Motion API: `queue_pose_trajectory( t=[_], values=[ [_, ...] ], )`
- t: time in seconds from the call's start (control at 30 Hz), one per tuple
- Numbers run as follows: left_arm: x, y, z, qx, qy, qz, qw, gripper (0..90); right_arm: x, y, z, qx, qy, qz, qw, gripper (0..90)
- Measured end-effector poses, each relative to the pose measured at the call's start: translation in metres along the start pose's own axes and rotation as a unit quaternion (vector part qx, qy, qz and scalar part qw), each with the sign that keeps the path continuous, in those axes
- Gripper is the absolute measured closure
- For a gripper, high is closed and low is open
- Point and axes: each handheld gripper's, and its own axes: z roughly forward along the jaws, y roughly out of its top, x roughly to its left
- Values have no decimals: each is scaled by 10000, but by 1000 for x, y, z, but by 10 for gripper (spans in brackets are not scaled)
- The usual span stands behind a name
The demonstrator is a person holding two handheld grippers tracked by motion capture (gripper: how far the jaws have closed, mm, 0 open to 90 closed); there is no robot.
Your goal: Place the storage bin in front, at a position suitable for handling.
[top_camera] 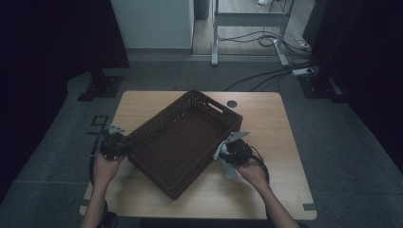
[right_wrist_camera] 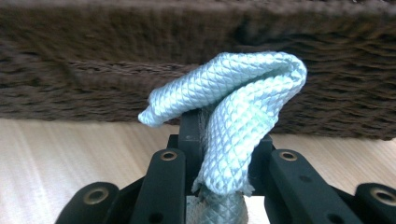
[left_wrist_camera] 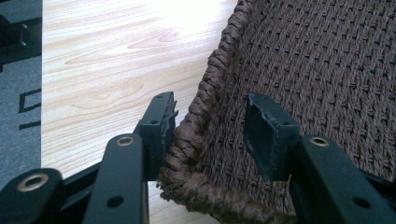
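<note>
Both grippers at the wicker basket; right one holds a folded strap.

Near edge: right gripper (right_wrist_camera: pixel 219 154) jaws pinched nearly closed on a pale blue woven strap (right_wrist_camera: pixel 233 116), doubled over above the pads, just in front of the basket's (top_camera: pixel 183 142) outer wall. Left gripper (left_wrist_camera: pixel 210 130) jaws partly open, straddling the basket's braided rim (left_wrist_camera: pixel 205 102): one pad touches the outside, the other stands clear inside. Basket sits skewed at mid table (top_camera: pixel 266 118). Beyond: grey floor (top_camera: pixel 332 142), cables (top_camera: pixel 266 38).
</note>
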Motion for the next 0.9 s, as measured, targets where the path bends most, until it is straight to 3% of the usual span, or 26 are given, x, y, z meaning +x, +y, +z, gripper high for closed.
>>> queue_pose_trajectory(
  t=[0.43, 0.9],
  values=[
    [0, -1, 0, -13, 16, -28, 10000, 536, 39, 1, 1, -107, 399, -200, 9989, 741],
    [-1, -1, -1, -50, 69, -83, 9999, 537, 72, -1, 4, -199, 630, -363, 9972, 740]
  ],
)
